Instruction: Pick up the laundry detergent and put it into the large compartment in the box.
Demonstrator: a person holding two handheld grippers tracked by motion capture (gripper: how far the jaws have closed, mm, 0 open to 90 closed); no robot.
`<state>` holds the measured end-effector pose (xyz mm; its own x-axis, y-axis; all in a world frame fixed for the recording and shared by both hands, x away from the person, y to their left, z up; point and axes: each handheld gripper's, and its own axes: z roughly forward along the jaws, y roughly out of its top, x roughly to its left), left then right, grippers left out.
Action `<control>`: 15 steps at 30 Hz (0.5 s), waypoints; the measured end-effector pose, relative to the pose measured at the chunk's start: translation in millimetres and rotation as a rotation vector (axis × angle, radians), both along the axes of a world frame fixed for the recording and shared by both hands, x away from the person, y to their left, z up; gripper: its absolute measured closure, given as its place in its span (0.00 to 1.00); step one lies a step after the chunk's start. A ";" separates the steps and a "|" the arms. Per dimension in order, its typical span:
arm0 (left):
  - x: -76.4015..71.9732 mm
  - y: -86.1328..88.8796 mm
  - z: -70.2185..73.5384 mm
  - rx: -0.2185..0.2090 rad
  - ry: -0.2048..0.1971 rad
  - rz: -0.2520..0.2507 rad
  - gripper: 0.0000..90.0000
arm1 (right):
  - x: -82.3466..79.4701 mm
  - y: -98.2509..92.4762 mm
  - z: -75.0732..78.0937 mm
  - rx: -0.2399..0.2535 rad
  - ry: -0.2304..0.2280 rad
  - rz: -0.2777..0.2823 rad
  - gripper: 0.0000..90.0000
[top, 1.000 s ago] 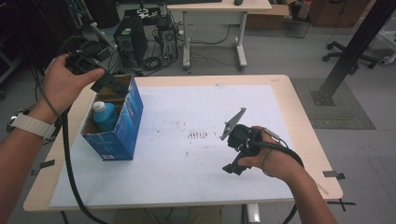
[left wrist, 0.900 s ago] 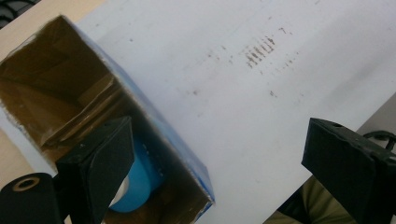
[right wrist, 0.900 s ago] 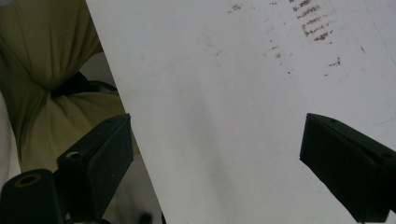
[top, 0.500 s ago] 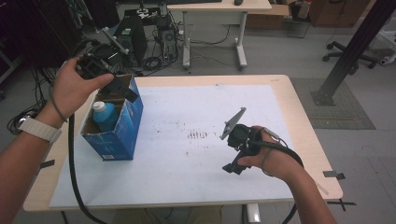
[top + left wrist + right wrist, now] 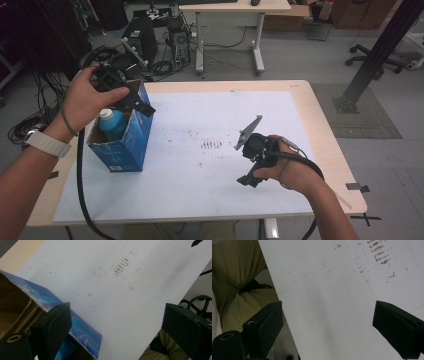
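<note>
Since a second ago the left claw (image 5: 131,98) has swung in from the far-left side and now hangs right over the top of the blue carton (image 5: 122,145), its jaws spread wide with nothing between them. One jaw sits over the carton's open rim, the other out over the white sheet (image 5: 200,190). From the left gripper view the carton (image 5: 82,333) shows just a corner, its brown inside cut off at the frame edge. Down in the carton stands a blue bottle with a white cap (image 5: 111,121); only its cap and shoulder poke out, the rest is hidden by the carton wall and the person's left hand (image 5: 87,102). The carton stands upright at the left end of the worktop (image 5: 320,115).

Over on the right, the right claw (image 5: 250,176) hasn't budged: low over the sheet, well apart from the carton, jaws released and empty. The hand covers most of its body; its grey three-cornered plate (image 5: 248,132) sticks up clear. Faint brown smudges (image 5: 212,145) mark the sheet between the two claws.
</note>
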<state>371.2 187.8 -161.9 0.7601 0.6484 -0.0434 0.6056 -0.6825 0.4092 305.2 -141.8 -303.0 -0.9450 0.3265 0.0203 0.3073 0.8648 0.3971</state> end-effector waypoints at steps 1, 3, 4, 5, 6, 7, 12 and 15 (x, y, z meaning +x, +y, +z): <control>-0.5 -1.2 -0.7 0.009 -0.002 -0.001 0.10 | -0.2 0.1 0.0 0.001 0.000 -0.001 0.11; -1.5 -3.3 -2.2 0.009 -0.002 -0.007 0.10 | -0.4 0.3 0.0 0.003 0.000 -0.001 0.11; -1.6 -4.2 -2.9 0.005 -0.002 -0.012 0.10 | -0.6 0.3 0.1 0.003 0.000 -0.003 0.11; -1.8 -5.1 -3.8 0.006 -0.002 -0.015 0.10 | -0.6 0.3 0.1 0.003 0.000 -0.003 0.11; -2.0 -6.2 -4.7 0.005 0.000 -0.020 0.10 | -0.8 0.2 0.1 0.002 0.001 -0.004 0.11; -2.4 -7.1 -5.7 0.005 0.000 -0.024 0.10 | -1.0 0.2 0.2 0.002 0.000 -0.005 0.11; -6.4 -13.1 -11.0 0.012 -0.003 -0.051 0.10 | -1.3 0.3 0.1 0.001 0.000 -0.007 0.11; -9.4 -17.2 -13.5 0.022 -0.004 -0.066 0.10 | -0.3 1.0 -0.4 0.000 0.000 -0.006 0.11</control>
